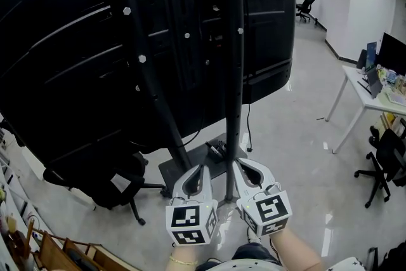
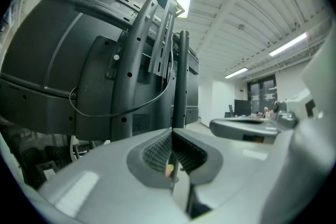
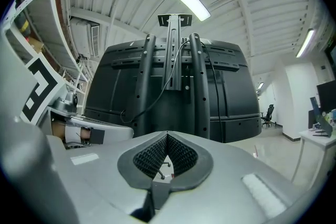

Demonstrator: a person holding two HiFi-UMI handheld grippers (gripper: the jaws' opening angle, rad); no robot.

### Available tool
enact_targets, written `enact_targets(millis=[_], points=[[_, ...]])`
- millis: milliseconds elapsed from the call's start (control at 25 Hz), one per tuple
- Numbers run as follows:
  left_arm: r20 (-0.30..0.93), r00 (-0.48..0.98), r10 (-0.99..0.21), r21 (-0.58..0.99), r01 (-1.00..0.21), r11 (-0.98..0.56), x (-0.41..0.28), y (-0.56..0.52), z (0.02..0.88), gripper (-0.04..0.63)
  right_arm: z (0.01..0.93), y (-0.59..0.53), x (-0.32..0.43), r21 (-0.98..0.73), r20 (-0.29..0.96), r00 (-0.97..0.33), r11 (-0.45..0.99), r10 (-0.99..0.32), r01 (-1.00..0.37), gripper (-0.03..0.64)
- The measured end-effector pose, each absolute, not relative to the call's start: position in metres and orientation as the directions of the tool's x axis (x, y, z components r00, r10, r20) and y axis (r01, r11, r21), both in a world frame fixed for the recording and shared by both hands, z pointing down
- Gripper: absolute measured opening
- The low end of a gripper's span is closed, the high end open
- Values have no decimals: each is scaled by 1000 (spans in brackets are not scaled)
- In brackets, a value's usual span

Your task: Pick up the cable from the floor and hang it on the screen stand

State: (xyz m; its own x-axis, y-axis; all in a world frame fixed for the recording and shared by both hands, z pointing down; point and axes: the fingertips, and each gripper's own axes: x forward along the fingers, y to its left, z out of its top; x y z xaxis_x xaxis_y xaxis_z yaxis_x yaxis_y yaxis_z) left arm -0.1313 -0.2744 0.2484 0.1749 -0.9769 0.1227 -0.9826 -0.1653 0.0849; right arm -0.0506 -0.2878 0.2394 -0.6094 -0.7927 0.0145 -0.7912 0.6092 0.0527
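Observation:
The big black screen shows its back, mounted on a black stand with two poles on a flat base. A dark cable bundle lies on the base near the right pole. Another thin black cable hangs in a loop across the screen's back; the right gripper view shows this cable too. My left gripper and right gripper are side by side just before the base, both shut with nothing between the jaws. In their own views, the left gripper and right gripper point at the stand.
A black office chair stands at the lower left under the screen. A white desk with monitors and another chair are at the right. Shelving lines the left edge. The floor is glossy grey.

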Motion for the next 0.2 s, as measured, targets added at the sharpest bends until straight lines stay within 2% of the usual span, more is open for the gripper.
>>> enact_targets(millis=[200], points=[[111, 180, -977, 82, -982, -171, -133, -268, 242, 6, 235, -283, -55, 65, 12, -613, 613, -790, -788, -2]])
